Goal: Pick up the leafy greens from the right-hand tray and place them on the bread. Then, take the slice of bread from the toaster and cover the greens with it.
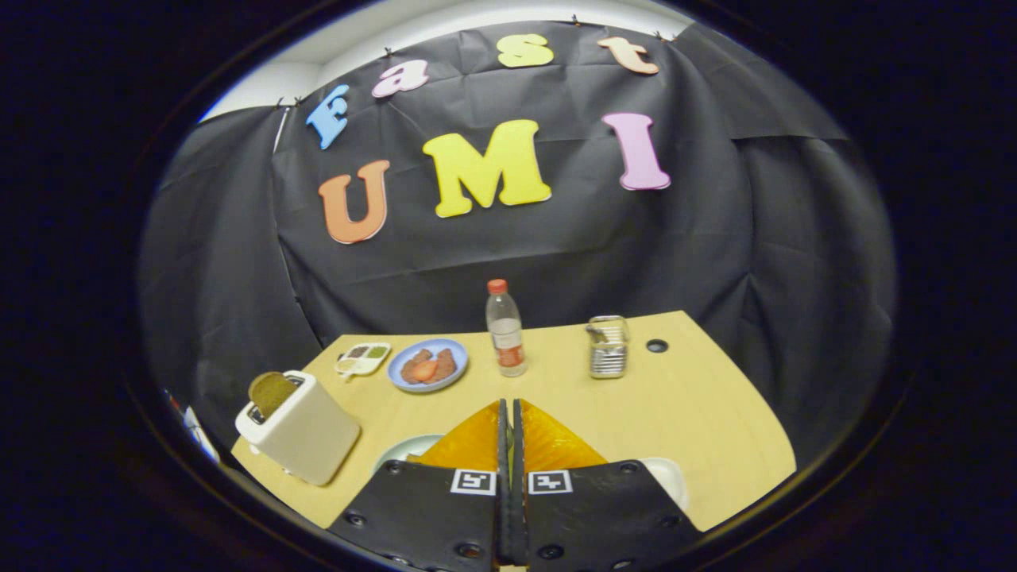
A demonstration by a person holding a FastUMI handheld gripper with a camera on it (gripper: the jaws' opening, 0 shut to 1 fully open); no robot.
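Observation:
My gripper point(508, 407) hangs above the near part of the wooden table point(699, 413), shut, with the fingers pressed together and nothing between them. A cream toaster point(300, 433) stands to the left of the fingers, and a brown slice of bread point(272, 391) sticks up out of its slot. The rim of a white plate point(404, 450) peeks out just left of the fingers, and the rim of another white dish point(669, 478) just right of them. The gripper hides what lies on both.
Beyond the fingers stands a clear bottle with a red cap point(505, 327). A blue plate with reddish-brown food point(427, 365) and a small divided white tray point(362, 357) lie to its left. A shiny metal container point(608, 347) and a cable hole point(657, 345) are to its right.

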